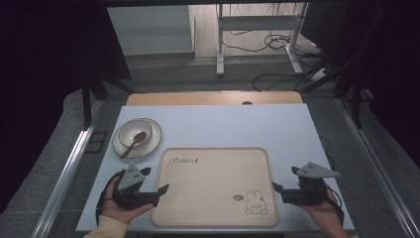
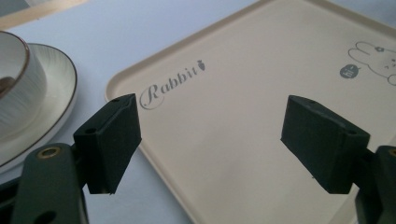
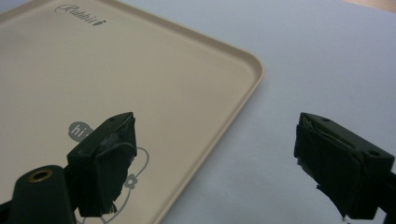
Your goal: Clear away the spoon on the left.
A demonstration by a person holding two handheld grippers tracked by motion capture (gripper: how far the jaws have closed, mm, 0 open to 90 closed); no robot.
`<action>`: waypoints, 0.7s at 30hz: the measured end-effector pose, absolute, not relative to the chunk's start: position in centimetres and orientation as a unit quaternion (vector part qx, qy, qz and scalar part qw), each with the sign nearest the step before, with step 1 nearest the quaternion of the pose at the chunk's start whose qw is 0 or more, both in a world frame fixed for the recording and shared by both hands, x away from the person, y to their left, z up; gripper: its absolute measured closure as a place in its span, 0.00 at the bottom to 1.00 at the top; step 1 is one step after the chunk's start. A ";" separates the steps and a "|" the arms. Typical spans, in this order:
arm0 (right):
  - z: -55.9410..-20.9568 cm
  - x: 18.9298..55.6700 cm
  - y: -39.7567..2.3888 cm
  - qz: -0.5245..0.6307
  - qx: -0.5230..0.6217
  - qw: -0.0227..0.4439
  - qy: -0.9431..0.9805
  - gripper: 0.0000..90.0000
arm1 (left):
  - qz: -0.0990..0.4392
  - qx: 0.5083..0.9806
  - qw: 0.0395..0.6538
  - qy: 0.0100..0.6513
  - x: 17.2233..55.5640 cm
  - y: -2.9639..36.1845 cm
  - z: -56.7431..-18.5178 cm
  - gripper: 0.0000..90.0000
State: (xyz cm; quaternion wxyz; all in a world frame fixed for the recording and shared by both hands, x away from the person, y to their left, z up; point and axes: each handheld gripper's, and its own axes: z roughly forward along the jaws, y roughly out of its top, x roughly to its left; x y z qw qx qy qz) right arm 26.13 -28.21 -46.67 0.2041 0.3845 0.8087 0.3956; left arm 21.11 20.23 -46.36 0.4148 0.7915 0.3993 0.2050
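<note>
High view, left to right. Upper left of the counter [image 1: 218,124]: a white bowl [image 1: 134,131] sits on a ribbed plate [image 1: 151,144], with a brown spoon [image 1: 132,144] resting in the bowl, its handle leaning out over the rim toward lower left.

Lower left: left gripper [image 1: 161,190], held in a hand [image 1: 119,208], points at the tray's left edge. Its jaws stand wide apart and hold nothing; in the left gripper view the edge runs between them, one jaw over the counter and one over the tray [image 2: 243,116].

Centre: beige tray [image 1: 218,186] with "Rabbit" lettering and a rabbit drawing, flat on the counter, nothing on it.

Lower right: right gripper [image 1: 275,188] faces the tray's right edge, jaws likewise apart and empty, straddling the rim [image 3: 254,79].

Judgement: mirrored placement at opposite edges suggests a two-handed pickup of the tray; neither gripper clamps it yet.
</note>
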 end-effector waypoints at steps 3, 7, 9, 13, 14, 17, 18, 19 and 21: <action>-46.6 26.1 -28.1 0.401 0.384 0.199 0.808 0.15 | 0.217 0.789 0.417 0.397 21.0 20.4 -45.7 0.22; -46.6 26.0 -28.1 0.408 0.381 0.198 0.806 0.15 | 0.234 0.789 0.408 0.395 21.0 20.4 -45.2 0.23; -46.5 26.0 -28.1 0.409 0.380 0.198 0.805 0.15 | 0.238 0.788 0.409 0.394 21.1 20.4 -44.8 0.23; -46.3 25.9 -28.1 0.410 0.381 0.203 0.803 0.15 | 0.239 0.789 0.411 0.390 21.2 20.3 -44.2 0.22; -46.3 26.0 -28.1 0.409 0.382 0.204 0.803 0.15 | 0.240 0.789 0.411 0.389 21.3 20.3 -44.1 0.22; -46.5 26.0 -28.1 0.405 0.386 0.202 0.804 0.15 | 0.241 0.790 0.411 0.386 21.5 20.2 -43.7 0.21; -46.5 26.0 -28.1 0.404 0.387 0.202 0.804 0.15 | 0.242 0.789 0.412 0.386 21.5 20.3 -43.5 0.21; -46.5 25.9 -28.1 0.406 0.385 0.202 0.804 0.15 | 0.243 0.788 0.413 0.386 21.6 20.3 -43.4 0.21; -46.5 25.9 -28.1 0.412 0.380 0.202 0.803 0.15 | 0.249 0.786 0.410 0.389 21.8 20.4 -43.0 0.21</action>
